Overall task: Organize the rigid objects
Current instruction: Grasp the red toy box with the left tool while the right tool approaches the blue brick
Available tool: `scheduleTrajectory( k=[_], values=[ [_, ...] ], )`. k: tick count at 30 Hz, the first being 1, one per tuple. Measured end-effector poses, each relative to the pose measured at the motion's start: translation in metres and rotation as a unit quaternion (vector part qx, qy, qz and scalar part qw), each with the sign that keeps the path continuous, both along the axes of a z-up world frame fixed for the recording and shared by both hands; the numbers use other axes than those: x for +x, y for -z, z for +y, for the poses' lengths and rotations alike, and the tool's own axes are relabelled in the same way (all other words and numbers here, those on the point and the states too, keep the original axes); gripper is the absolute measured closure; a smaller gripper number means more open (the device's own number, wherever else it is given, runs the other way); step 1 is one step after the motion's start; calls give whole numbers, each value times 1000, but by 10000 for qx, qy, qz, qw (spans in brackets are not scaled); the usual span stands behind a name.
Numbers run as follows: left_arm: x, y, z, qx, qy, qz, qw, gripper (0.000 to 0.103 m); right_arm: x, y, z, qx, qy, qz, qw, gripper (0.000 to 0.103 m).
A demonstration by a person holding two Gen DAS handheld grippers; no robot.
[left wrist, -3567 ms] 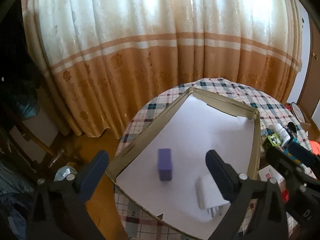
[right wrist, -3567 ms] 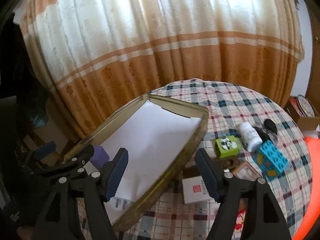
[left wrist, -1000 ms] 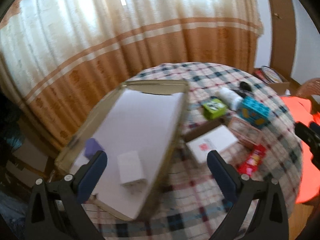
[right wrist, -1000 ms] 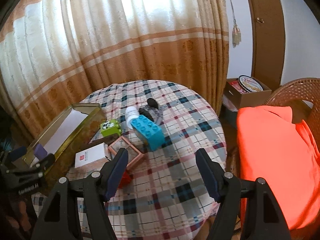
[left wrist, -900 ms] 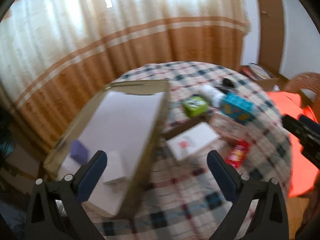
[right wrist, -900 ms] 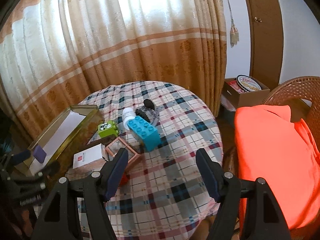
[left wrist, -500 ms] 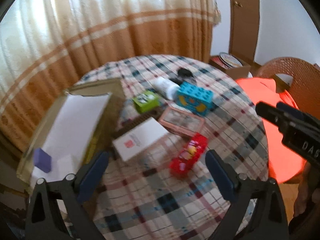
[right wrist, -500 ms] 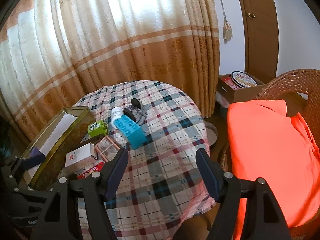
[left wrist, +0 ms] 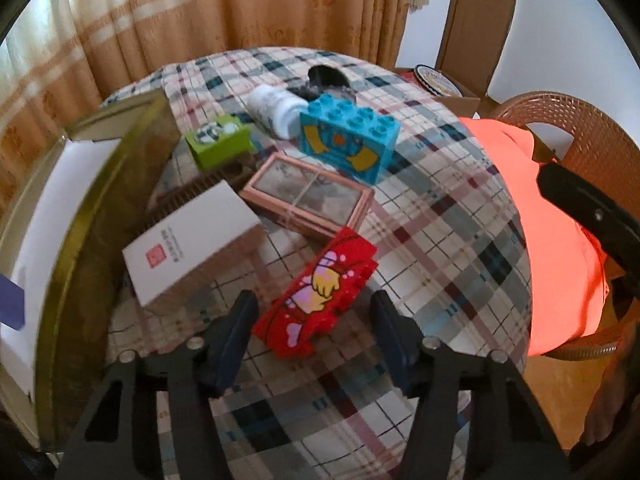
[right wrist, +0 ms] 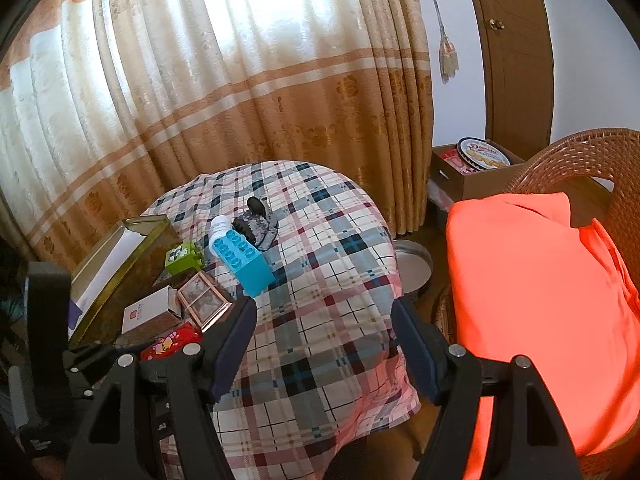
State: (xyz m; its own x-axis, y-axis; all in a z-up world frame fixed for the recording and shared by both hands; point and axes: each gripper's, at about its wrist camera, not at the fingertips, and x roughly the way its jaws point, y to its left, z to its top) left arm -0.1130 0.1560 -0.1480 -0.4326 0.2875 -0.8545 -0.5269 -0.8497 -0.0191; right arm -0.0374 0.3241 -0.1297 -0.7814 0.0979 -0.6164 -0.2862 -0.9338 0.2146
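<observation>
A red toy brick (left wrist: 316,300) lies on the checked tablecloth (left wrist: 432,220), and my left gripper (left wrist: 314,320) points steeply down at it. Its jaws are closing with the brick's near end between them, and the pads stand just clear of its sides. Behind the brick lie a pink framed box (left wrist: 308,196), a white box (left wrist: 188,240), a blue brick (left wrist: 348,140), a green block (left wrist: 218,140) and a white bottle (left wrist: 272,110). My right gripper (right wrist: 322,316) hangs open over bare cloth, holding nothing. The red brick (right wrist: 170,344) shows at its lower left.
A gold tin tray (left wrist: 120,184) lined with white paper stands at the left, with a purple block (left wrist: 10,304) in it. A wicker chair (right wrist: 580,152) with an orange cushion (right wrist: 540,280) stands right of the round table. A cardboard box with a biscuit tin (right wrist: 482,152) sits on the floor behind.
My left gripper swung right from the tray, dipped toward the red brick and narrowed its jaws around it. The right gripper's view drifted right toward the chair.
</observation>
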Motion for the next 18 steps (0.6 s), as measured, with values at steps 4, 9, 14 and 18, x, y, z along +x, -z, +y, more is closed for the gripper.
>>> scheduleTrajectory(
  k=[4, 9, 14, 18],
  values=[
    [-1, 0, 3, 5, 53, 47, 10000, 54, -1, 2, 2, -37, -21, -27, 10000, 31],
    [-3, -2, -2, 210, 56, 32, 9998, 81, -2, 1, 3, -27, -27, -44, 10000, 31],
    [-5, -5, -12, 561, -3, -121, 9984, 81, -2, 1, 4, 1, -41, -48, 10000, 32],
    [3, -26, -21, 762, 44, 132, 9970, 81, -5, 1, 4, -6, -58, -112, 9999, 38]
  ],
)
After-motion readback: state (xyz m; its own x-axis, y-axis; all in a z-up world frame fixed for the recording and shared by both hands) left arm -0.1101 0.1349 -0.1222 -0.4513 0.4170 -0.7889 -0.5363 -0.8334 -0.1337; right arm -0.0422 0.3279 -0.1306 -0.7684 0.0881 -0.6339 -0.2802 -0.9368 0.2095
